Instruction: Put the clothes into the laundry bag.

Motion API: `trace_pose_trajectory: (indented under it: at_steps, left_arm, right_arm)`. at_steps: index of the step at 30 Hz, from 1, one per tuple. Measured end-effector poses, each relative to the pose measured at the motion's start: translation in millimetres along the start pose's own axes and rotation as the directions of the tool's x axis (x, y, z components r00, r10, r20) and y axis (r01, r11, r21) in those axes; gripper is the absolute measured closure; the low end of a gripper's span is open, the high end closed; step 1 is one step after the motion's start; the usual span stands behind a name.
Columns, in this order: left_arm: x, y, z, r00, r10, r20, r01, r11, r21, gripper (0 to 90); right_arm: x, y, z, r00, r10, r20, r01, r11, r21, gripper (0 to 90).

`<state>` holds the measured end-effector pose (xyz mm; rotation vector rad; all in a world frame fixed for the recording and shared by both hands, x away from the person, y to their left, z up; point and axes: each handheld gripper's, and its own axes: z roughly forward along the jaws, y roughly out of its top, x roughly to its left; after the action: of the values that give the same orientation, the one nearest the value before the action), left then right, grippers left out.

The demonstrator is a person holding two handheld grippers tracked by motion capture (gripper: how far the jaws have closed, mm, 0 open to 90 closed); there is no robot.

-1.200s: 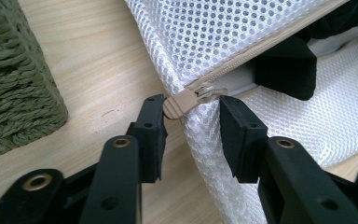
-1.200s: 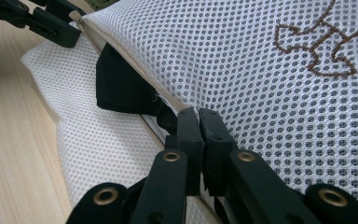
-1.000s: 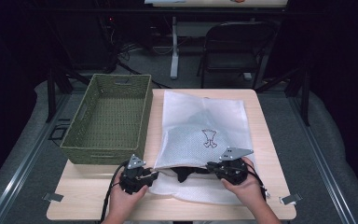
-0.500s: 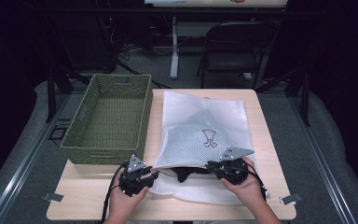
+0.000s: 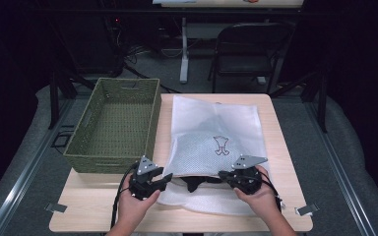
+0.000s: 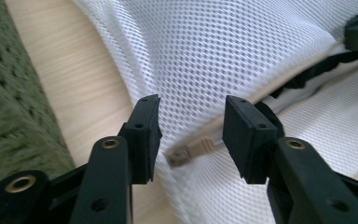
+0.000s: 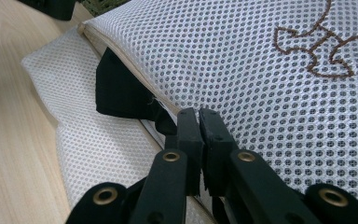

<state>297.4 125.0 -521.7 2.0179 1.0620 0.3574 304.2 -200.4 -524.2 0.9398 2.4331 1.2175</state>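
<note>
Left gripper (image 6: pixel 191 135) fingers just opening around the zipper pull (image 6: pixel 189 153); right gripper (image 7: pixel 198 122) clamped on mesh bag (image 5: pixel 216 132) edge, mouth ready for widening.

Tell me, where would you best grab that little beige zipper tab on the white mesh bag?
Probably by the zipper tab itself, coming in low from the bag's near left corner. It lies flat on the mesh bag, sticking out along the zip line, right between the open left gripper, so pinching its flat faces should work.
</note>
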Motion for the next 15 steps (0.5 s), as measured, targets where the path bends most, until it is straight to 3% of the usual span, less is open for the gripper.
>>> trace_pose_trajectory:
  at_steps: [15]
  left_arm:
    - [12.4, 8.8, 28.1, 0.9980, -0.057, -0.028, 0.059, 0.9954, 0.076, 40.1]
  right_arm:
    - [-2.7, -2.8, 1.1, 1.0000, 0.008, -0.004, -0.008, 1.000, 0.019, 89.5]
